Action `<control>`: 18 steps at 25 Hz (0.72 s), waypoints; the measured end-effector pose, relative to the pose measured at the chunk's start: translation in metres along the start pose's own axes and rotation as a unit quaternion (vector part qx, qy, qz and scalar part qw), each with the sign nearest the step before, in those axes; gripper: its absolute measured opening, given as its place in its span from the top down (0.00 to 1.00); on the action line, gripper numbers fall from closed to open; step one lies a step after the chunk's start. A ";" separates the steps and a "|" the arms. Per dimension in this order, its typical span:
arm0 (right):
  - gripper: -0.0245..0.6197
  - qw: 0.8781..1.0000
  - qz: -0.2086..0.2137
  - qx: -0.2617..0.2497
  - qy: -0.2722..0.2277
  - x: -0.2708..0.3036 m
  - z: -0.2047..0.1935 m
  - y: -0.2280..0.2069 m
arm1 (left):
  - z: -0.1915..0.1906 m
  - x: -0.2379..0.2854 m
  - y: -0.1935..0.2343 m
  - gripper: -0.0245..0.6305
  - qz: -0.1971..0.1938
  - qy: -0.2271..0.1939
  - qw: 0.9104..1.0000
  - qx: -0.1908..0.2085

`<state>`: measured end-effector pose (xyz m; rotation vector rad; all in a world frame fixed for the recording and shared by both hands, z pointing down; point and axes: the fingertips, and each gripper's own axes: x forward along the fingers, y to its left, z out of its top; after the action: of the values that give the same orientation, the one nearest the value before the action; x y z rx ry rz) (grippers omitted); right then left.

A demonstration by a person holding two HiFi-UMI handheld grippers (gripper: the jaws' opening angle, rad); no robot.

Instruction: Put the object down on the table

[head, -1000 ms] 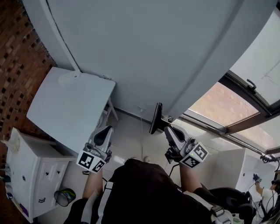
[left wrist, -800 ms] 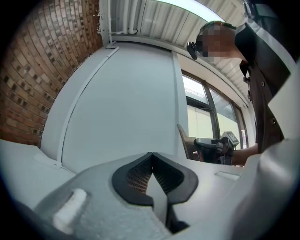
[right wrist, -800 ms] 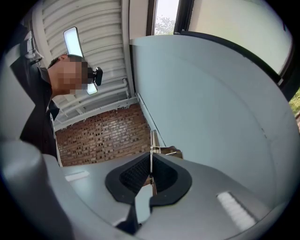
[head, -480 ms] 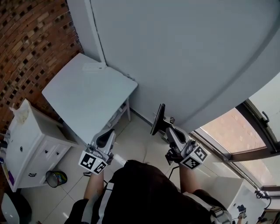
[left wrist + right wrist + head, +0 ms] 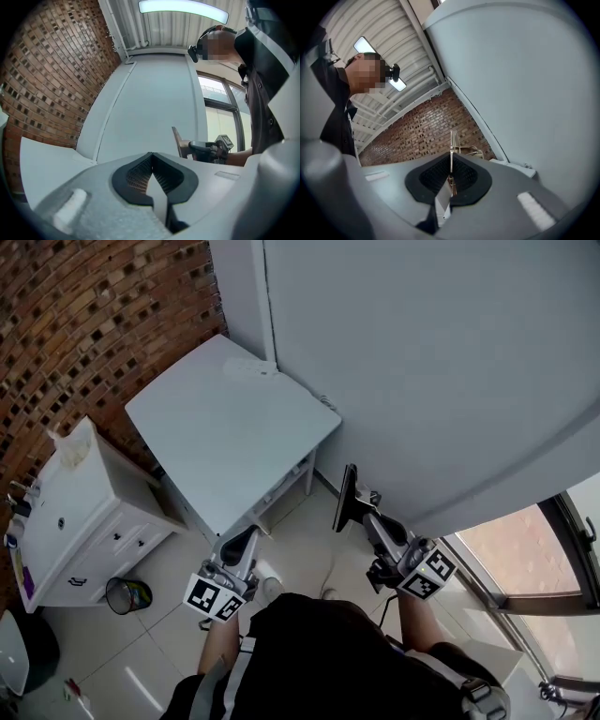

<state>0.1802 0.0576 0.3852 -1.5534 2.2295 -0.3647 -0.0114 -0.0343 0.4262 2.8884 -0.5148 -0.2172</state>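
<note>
1. Small room seen from above: brick wall across the upper left, plain pale wall filling the upper right, tiled floor through the middle, window at the lower right.
2. Left of centre, a white table, bare apart from a small white item near its far corner; beside it at the left edge a white drawer cabinet, with a bin at the lower left.
3. Right of centre, the right gripper: clamped tight on the lower edge of a flat thin object, carried upright and edge-on, probably to stop so thin a piece swinging in a narrow grip.
4. Held over the floor, well apart from the table and to its right in the frame; not yet above the tabletop, so seemingly mid-carry rather than setting down.
5. At lower centre, the left gripper: pressed together on nothing, hanging near the table's near corner, apparently kept idle and clear of the load.
6. Likely calls for carrying up and left over the bare tabletop, then lowering gently; risks tipping over if released on edge.
</note>
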 end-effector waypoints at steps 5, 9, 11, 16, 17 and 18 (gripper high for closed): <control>0.95 1.000 0.014 0.003 0.005 0.045 -0.015 0.016 | 0.006 -0.025 0.038 0.96 0.015 0.009 1.000 0.009; 0.95 0.999 0.039 0.006 0.000 0.082 -0.028 0.035 | 0.022 -0.048 0.076 0.96 0.035 0.004 0.999 0.019; 0.95 0.999 0.051 0.014 -0.007 0.100 -0.034 0.043 | 0.027 -0.057 0.092 0.96 0.040 0.005 0.999 0.024; 0.95 0.997 0.076 0.026 -0.002 0.145 -0.058 0.064 | 0.034 -0.090 0.125 0.96 0.056 0.006 0.998 0.025; 0.95 0.996 0.083 0.027 0.000 0.154 -0.063 0.070 | 0.036 -0.098 0.131 0.96 0.061 0.006 0.998 0.024; 0.95 0.996 0.090 0.029 0.004 0.163 -0.068 0.076 | 0.036 -0.106 0.137 0.96 0.067 0.006 0.997 0.023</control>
<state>0.0356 -0.0692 0.3850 -1.3111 2.3205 -0.3786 -0.1611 -0.1286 0.4326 2.8829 -0.7167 -0.1681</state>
